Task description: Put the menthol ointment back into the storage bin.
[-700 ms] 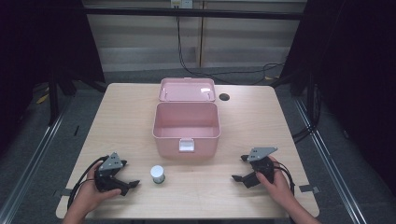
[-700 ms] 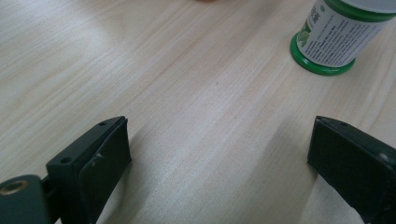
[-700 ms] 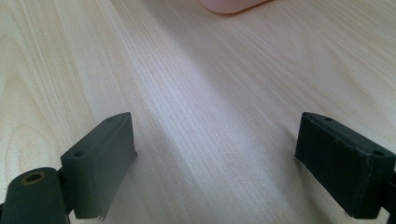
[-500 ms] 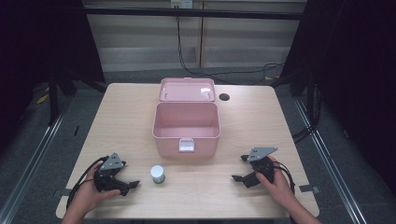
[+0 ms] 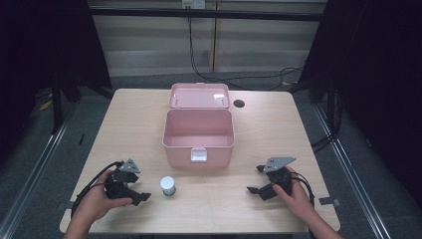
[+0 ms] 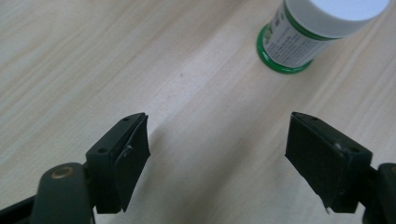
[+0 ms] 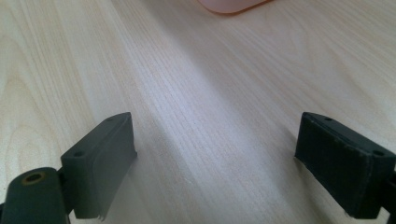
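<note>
Bare table point(image 5: 278, 124) between left tool point(image 5: 142, 195) and bottle point(image 5: 168, 185).

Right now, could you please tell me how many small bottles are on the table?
1. The white-capped bottle stands upright in front of the open pink box, just beyond the left gripper. The box looks empty.

- The box point(image 5: 198, 134) is pale pink all over, open lid included, with a whitish latch point(image 5: 198, 155) on the front.
- The little bottle point(image 5: 168, 185) has a white cap, a white label with tiny dark print, and green bands at the top and base of the label.
- The table point(image 5: 263, 124) is light wood with fine streaky grain, plus one small dark round hole point(image 5: 239, 103).
- Left gripper point(image 5: 141, 197) and right gripper point(image 5: 253, 189) are both black, each topped with a grey plate.
</note>
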A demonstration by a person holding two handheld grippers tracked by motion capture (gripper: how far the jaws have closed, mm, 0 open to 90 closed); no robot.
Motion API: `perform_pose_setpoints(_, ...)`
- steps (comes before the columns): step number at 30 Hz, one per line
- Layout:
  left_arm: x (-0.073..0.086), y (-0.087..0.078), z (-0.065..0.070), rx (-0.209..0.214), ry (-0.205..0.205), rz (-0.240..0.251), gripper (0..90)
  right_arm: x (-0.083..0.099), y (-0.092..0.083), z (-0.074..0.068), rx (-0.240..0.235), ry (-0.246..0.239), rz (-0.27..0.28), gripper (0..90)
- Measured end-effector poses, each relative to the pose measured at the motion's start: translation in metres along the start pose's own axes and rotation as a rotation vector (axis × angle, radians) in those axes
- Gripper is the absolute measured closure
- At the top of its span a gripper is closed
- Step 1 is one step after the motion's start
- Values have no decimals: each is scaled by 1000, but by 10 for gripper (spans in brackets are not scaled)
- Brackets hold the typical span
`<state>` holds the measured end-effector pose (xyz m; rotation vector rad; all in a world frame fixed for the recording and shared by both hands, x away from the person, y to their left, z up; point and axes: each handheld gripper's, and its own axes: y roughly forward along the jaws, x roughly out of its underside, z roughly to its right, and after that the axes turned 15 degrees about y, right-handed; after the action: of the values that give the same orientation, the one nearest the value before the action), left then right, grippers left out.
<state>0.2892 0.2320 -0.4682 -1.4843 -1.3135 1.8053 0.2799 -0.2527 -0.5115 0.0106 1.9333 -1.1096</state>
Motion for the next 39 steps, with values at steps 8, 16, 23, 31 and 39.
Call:
perform_pose_setpoints(8, -6, 0, 2, 31, -4, -32, 218, 0, 0, 0, 0, 0, 0, 113)
perform_pose_setpoints(16, -11, -2, 2, 31, 16, -17, 220, 0, 0, 0, 0, 0, 0, 113)
perform_pose_setpoints(23, -12, 4, 3, 32, 13, -15, 220, 0, 0, 0, 1, 0, 1, 113)
perform_pose_setpoints(31, -10, 9, 6, 24, 29, -35, 217, 0, 0, 0, 1, 1, 0, 113)
perform_pose_setpoints(39, -5, 19, 7, -16, 70, -36, 177, 0, 0, 0, 0, 0, 0, 113)
